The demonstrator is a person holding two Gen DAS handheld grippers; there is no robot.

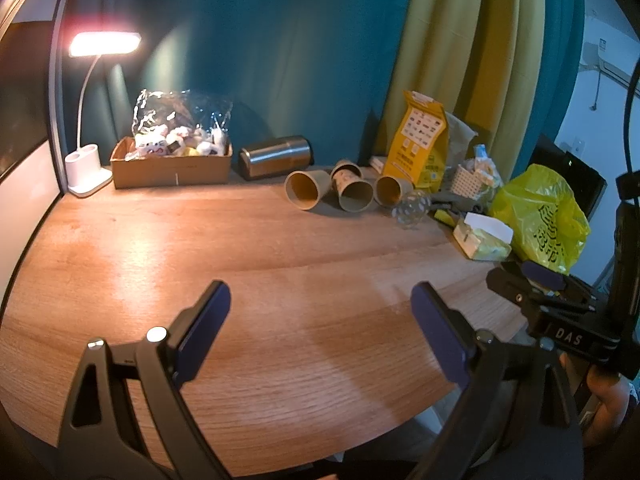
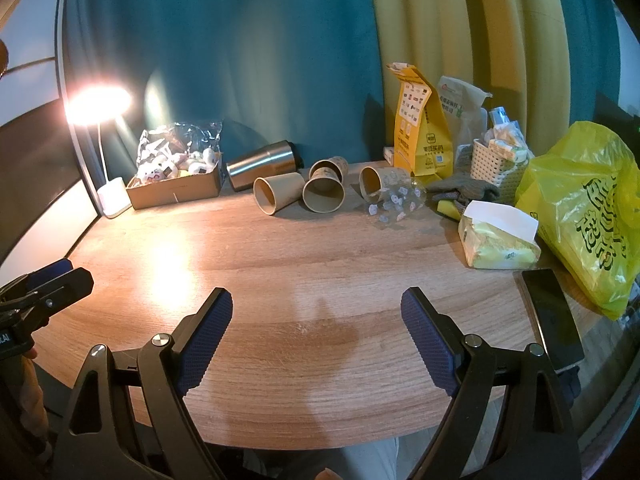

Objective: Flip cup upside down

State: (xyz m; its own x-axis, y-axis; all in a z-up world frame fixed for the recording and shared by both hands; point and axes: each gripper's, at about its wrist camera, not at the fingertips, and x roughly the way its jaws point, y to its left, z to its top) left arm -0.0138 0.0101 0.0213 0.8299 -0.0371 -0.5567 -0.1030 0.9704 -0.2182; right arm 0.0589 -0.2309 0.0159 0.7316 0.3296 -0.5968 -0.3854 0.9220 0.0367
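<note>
Several paper cups lie on their sides at the back of the wooden table, mouths toward me: a left one, a middle one, one behind it and a right one. A clear printed plastic cup lies next to the right one. A steel tumbler lies on its side further left. The cups also show in the left wrist view. My left gripper is open and empty over the near table. My right gripper is open and empty, well short of the cups.
A lit desk lamp and a cardboard box of packets stand at the back left. A yellow paper bag, a white basket, a tissue pack, a yellow plastic bag and a dark phone crowd the right side.
</note>
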